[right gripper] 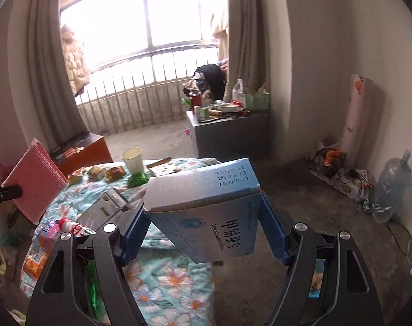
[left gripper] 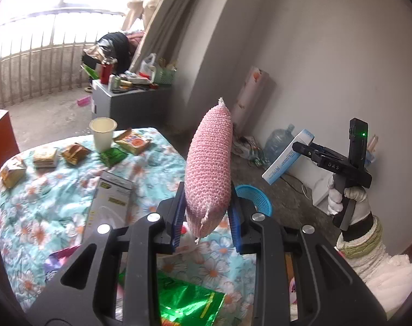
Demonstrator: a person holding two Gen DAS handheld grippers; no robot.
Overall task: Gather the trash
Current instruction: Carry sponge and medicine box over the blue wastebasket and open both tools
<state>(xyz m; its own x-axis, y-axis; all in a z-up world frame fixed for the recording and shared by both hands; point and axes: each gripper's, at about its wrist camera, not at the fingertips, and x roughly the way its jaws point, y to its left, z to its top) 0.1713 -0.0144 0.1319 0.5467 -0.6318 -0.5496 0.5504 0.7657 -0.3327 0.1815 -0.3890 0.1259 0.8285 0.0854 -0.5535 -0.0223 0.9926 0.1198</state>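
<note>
Both fingers pinch trash: left gripper point(left gripper: 207, 212) a pink sponge point(left gripper: 210, 174) upright, right gripper point(right gripper: 203, 233) a tilted box point(right gripper: 206, 206).

The left wrist camera is sitting just behind its 2 fingers point(left gripper: 178, 212), looking forward and slightly down over the floral quilt point(left gripper: 56, 203), with the balcony railing point(left gripper: 29, 54) far beyond the fingertips. The right wrist camera is looking the same way from behind its own 2 fingers point(right gripper: 273, 233), toward the window point(right gripper: 151, 13). Both views are sharing the quilt, the paper cup point(left gripper: 102, 134), the grey cabinet point(left gripper: 129, 103) and the water jug point(left gripper: 279, 141) to the right of the fingers.
</note>
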